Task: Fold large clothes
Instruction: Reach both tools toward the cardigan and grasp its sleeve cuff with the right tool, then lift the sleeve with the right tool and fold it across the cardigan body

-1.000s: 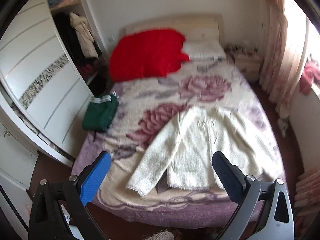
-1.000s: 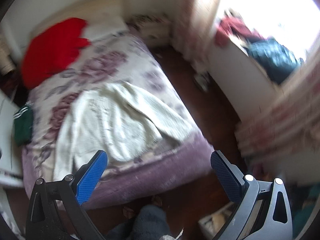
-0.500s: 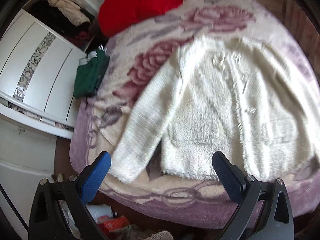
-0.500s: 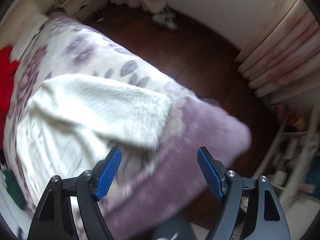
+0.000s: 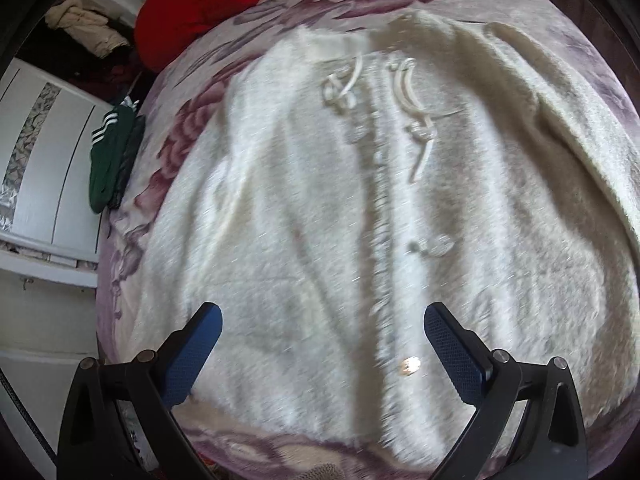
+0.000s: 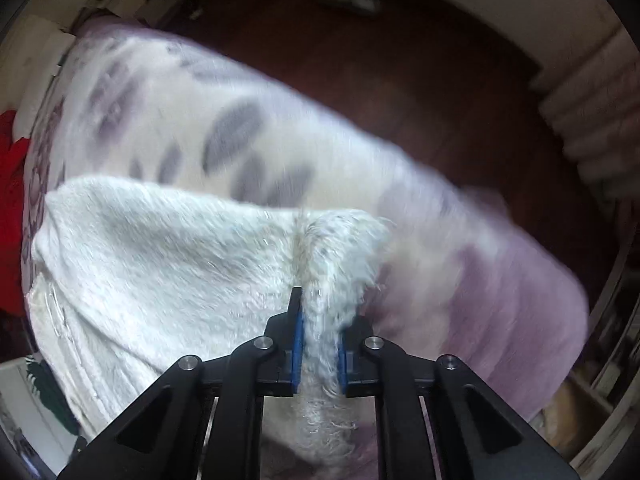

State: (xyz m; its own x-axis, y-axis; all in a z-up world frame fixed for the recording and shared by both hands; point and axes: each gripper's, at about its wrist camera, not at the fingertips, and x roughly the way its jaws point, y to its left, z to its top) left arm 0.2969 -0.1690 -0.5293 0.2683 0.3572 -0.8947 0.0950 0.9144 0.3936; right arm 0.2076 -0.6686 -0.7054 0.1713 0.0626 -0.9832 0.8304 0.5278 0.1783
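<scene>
A fluffy white cardigan (image 5: 360, 208) with drawstrings lies front up on the floral bed blanket (image 5: 208, 92). My left gripper (image 5: 322, 344) is open, just above the cardigan's lower body, nothing between its blue pads. My right gripper (image 6: 319, 332) is shut on the end of the cardigan's sleeve (image 6: 336, 248), near the bed's right edge; the white fabric bunches between its pads. The rest of the sleeve (image 6: 160, 248) stretches left over the blanket (image 6: 240, 132).
A folded green garment (image 5: 110, 160) lies at the bed's left edge beside a white wardrobe (image 5: 44, 168). A red blanket (image 5: 208, 4) is at the bed head. Dark wooden floor (image 6: 420, 92) and curtains (image 6: 592, 120) lie beyond the bed's right side.
My left gripper dropped closer over the cardigan, still open. My right gripper moved down to the sleeve end and shut on it.
</scene>
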